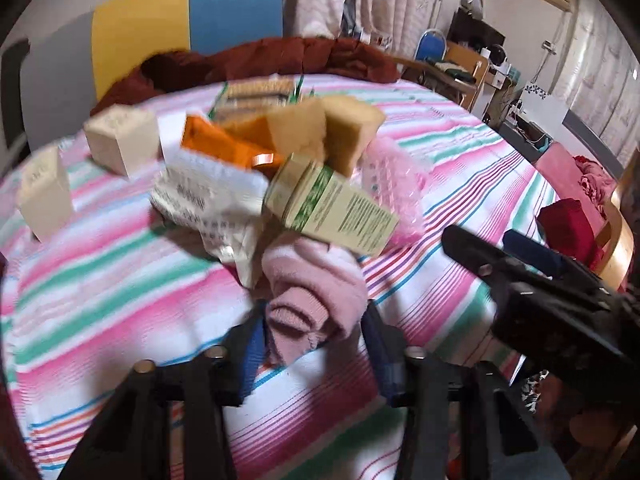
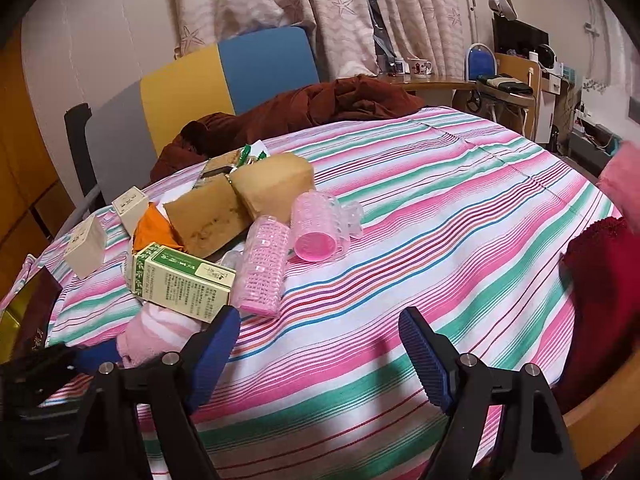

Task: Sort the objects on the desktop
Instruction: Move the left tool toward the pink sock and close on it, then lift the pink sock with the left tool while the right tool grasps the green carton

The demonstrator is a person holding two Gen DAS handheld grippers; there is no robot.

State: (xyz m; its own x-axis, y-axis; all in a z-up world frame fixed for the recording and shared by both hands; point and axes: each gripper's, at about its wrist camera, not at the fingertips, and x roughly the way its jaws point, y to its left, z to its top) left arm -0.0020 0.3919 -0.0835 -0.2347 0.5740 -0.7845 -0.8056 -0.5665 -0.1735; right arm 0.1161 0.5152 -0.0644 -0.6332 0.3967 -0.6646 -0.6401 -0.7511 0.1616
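The round table under its striped cloth (image 2: 420, 208) fills most of the room from where I stand, with a dark brown garment (image 2: 320, 108) bunched at its far edge. The clutter to be sorted sits in one heap on the left half of the cloth: two tan sponge blocks (image 2: 256, 196), a green-and-cream carton (image 2: 180, 280) lying on its side, two cream boxes (image 2: 86, 246) off to the far left, an orange packet (image 1: 220, 142), a crumpled printed wrapper (image 1: 204, 200) and two pink hair rollers (image 2: 264, 268).

The left gripper (image 1: 316, 332) is closed on a pink sock (image 1: 316, 292) at the near edge of the heap; the carton leans on the sock's far end. The right gripper (image 2: 320, 344) hangs with its fingers spread wide and nothing between them, just above bare cloth near the rollers.

I'd say the sock is the piece being pulled out of the pile. Drawing it free calls for a slow lift, since the carton may tip as it comes away.
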